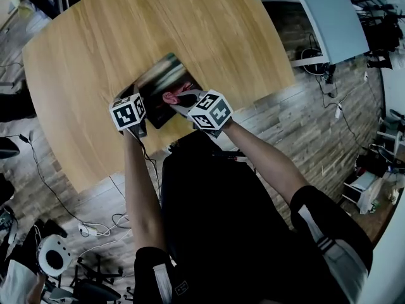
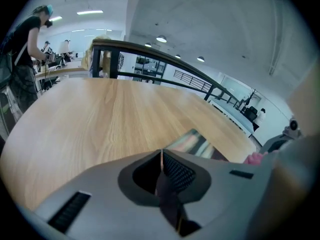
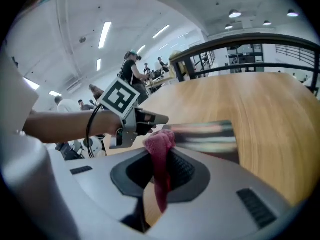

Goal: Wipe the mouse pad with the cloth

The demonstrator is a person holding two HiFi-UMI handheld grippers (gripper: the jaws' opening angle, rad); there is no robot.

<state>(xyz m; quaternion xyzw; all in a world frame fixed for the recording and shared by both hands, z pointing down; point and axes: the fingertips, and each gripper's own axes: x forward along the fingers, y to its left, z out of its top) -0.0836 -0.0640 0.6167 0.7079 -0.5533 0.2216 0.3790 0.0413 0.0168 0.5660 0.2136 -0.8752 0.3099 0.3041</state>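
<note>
two grippers: the left gripper and the right gripper are shown side by side at the near edge of a wooden table.
left gripper: the jaws are pressed together on a thin dark sheet, judged to be the near edge of the mouse pad, so the pad appears to be pinned in place.
right gripper: the jaws are clamped on a pink cloth, and a bunched end is seen sticking out past the tips.
mouse pad: a dark printed pad is pictured on the table at its near edge, just ahead of both grippers.
cloth position: the bunched end is seen over the pad's near side, between the two grippers; contact with the surface cannot be confirmed.
done so far: the cloth is in the grip and has been brought to the pad, which looks steadied.
left to do: the wiping across the pad is judged to be at its start at most; no wiped area can be made out.
</note>
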